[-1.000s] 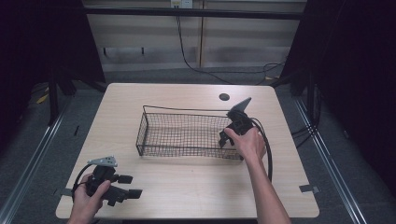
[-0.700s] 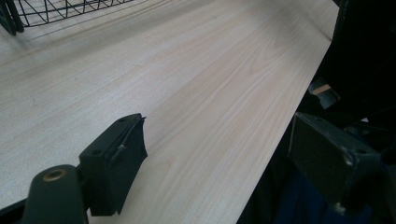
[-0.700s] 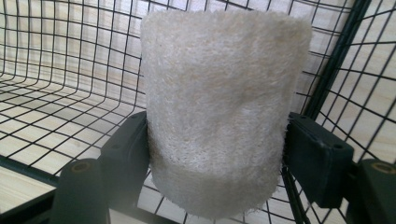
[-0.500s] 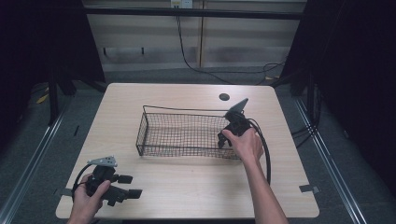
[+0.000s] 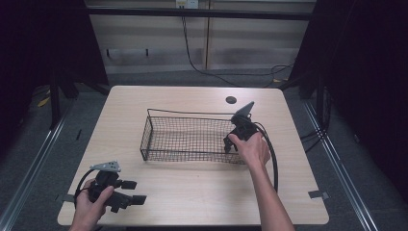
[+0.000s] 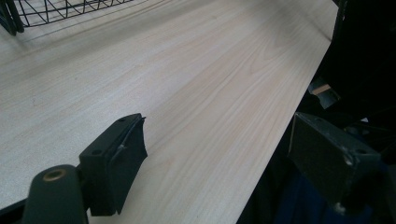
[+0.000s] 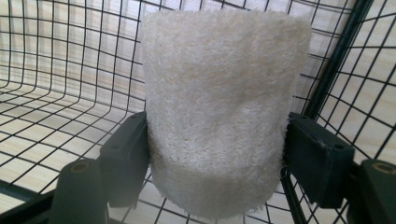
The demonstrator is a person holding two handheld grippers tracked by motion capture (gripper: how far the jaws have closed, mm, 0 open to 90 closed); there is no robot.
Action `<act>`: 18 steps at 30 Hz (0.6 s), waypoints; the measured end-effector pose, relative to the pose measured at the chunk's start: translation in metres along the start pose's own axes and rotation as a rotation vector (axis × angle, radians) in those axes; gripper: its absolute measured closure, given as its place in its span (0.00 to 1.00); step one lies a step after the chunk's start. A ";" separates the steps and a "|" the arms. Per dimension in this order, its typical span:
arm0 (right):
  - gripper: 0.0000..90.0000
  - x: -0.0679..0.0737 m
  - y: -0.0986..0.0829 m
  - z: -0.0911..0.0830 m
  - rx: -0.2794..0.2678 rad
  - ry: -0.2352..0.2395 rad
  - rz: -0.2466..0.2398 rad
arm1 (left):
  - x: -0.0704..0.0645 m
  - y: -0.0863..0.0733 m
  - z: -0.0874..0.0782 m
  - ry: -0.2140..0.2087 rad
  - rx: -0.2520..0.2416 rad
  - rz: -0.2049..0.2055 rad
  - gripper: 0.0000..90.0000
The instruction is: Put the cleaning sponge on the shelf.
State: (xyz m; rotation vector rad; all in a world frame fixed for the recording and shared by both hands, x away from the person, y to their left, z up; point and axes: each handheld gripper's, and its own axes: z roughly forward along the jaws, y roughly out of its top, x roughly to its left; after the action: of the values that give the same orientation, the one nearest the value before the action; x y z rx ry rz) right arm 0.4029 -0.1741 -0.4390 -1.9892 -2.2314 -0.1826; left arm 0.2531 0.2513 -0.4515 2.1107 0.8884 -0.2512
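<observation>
On the table [image 5: 192, 192], we've got the right gripper [image 7: 217, 154] clamped on a loofah [image 7: 219, 107] inside the basket [image 5: 159, 137]; the left gripper [image 6: 219, 158] gapes wide, holding nothing.

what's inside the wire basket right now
At the wire basket's right end, the right gripper holds a pale loofah-like sponge between its jaws. Elsewhere, bare mesh over the table. The sponge hides the mesh behind it.

The right gripper [image 5: 231, 143], held in the person's right hand [image 5: 252, 148], now sits slightly lower and nearer the person at the right end of the black wire mesh basket [image 5: 159, 139]. Its grey three-cornered plate [image 5: 243, 111] tips a little more upright.
</observation>
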 end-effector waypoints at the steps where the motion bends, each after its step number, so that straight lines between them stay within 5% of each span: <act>1: 0.30 0.001 0.000 0.000 0.009 -0.005 0.000 | 0.000 0.000 0.000 0.000 0.000 0.000 0.20; 18: 0.28 0.000 -0.001 -0.001 0.015 0.006 0.000 | 0.000 0.000 0.000 0.000 -0.003 0.000 0.20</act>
State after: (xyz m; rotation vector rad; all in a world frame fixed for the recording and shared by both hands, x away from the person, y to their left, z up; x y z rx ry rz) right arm 0.4022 -0.1743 -0.4383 -1.9781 -2.2232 -0.1707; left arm 0.2531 0.2514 -0.4514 2.1081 0.8884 -0.2498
